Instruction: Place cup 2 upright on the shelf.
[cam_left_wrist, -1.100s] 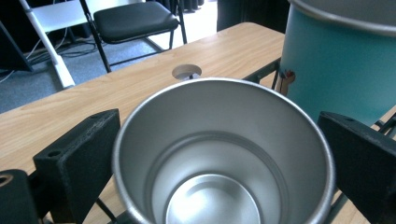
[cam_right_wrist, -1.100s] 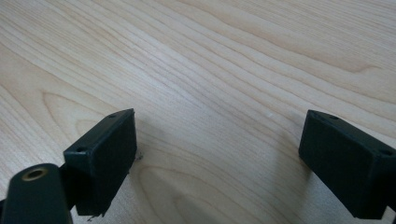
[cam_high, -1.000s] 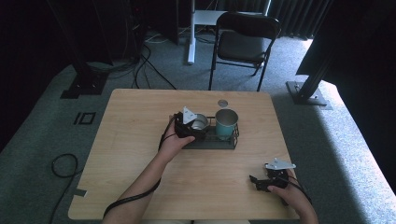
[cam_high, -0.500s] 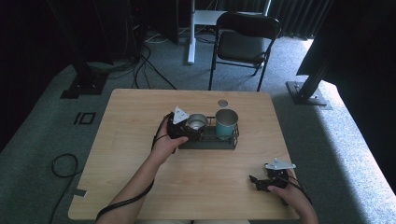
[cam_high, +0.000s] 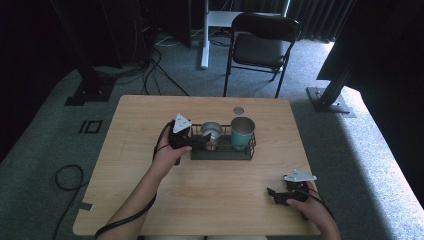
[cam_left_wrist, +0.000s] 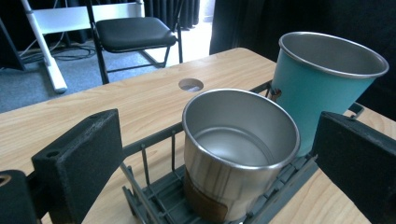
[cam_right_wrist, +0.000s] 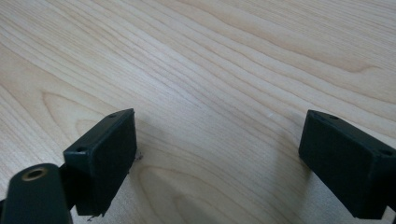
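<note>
Steel cup (cam_left_wrist: 240, 151) stands upright in a dark wire rack (cam_high: 222, 148), directly ahead of the left tongs (cam_high: 192, 140) and between their two spread jaws in the left gripper view; no contact visible between jaws and cup. Teal cup (cam_left_wrist: 327, 84) stands in the same rack just beyond the steel one, on its far side from the left tongs, the two close together, rims near. Round hole (cam_left_wrist: 191, 84) in the desk (cam_high: 150, 120) lies past the rack. Left hand (cam_high: 167, 152) holds the left tongs at the rack's end. Right tongs (cam_high: 280, 195) sit well apart from the rack, low over bare wood near the desk's near edge, jaws spread wide with nothing between them. Folding chair (cam_high: 260, 47) stands on the carpet beyond the desk.
</note>
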